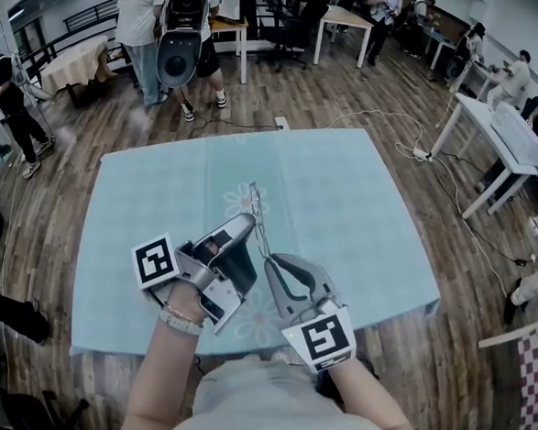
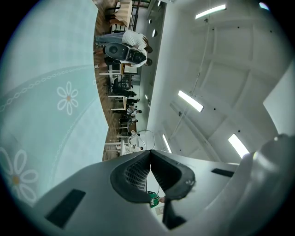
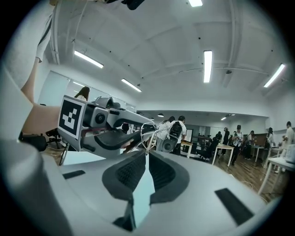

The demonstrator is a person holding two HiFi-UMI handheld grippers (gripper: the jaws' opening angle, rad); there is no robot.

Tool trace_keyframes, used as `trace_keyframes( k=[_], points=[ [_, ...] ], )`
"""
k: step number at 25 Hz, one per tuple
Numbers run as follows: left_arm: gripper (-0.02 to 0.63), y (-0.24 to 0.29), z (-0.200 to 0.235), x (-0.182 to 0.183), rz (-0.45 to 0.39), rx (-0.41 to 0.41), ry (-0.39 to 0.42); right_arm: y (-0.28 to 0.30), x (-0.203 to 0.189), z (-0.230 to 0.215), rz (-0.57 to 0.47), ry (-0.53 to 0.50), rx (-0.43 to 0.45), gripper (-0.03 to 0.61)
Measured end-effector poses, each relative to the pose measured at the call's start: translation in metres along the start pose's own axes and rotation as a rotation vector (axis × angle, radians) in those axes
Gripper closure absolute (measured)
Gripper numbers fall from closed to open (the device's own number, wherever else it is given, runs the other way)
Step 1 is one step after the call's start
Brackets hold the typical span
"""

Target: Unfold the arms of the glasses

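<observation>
1. The glasses (image 1: pixel 260 220) are a thin wire frame held in the air over the near middle of the bench (image 1: pixel 370 217), between the two tongs and clear of the cloth.
2. The left tongs (image 1: pixel 247 224) are clamped on the wire. The right tongs (image 1: pixel 270 259) are closed to a sliver, tips pinching another strand, probably an arm.
3. Risk: the wire looks thin and springy. Pulling an arm off its hinge axis or past its stop would likely bend it or strain the hinge.
4. Risk: both grips sit at the very tips of the pads. A small twist could let the wire slide out, and the glasses would drop to the bench.
5. Risk: the two tongs are nearly touching, which leaves little room to swing an arm out. The tips may knock together, or the arm may catch on the left tongs.
6. Only the head view gives the layout: both hands, and the glasses above the cloth. The wire is barely readable there.
7. Only the right gripper view shows the left tongs side-on with wire loops at their tip, and its own pads meeting on the wire.
8. The left gripper view shows its own pads together and a thin wire curve just past them. Which part of the frame is held can't be told.
</observation>
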State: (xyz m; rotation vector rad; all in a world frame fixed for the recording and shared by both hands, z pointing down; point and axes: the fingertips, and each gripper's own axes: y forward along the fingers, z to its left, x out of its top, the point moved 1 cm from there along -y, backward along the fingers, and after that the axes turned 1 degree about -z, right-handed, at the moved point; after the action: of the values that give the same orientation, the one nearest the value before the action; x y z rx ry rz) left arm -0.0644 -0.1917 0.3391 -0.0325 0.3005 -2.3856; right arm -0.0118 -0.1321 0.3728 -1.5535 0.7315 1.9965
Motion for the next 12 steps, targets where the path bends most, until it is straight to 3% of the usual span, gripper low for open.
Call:
trace_keyframes(
  k=[12],
  points=[
    [0.603, -0.0029, 0.0007, -0.0012, 0.008, -0.005, 0.003, -0.0062, -0.0026, -0.0058, -0.001, 0.006, -0.013, 0.552]
  ],
)
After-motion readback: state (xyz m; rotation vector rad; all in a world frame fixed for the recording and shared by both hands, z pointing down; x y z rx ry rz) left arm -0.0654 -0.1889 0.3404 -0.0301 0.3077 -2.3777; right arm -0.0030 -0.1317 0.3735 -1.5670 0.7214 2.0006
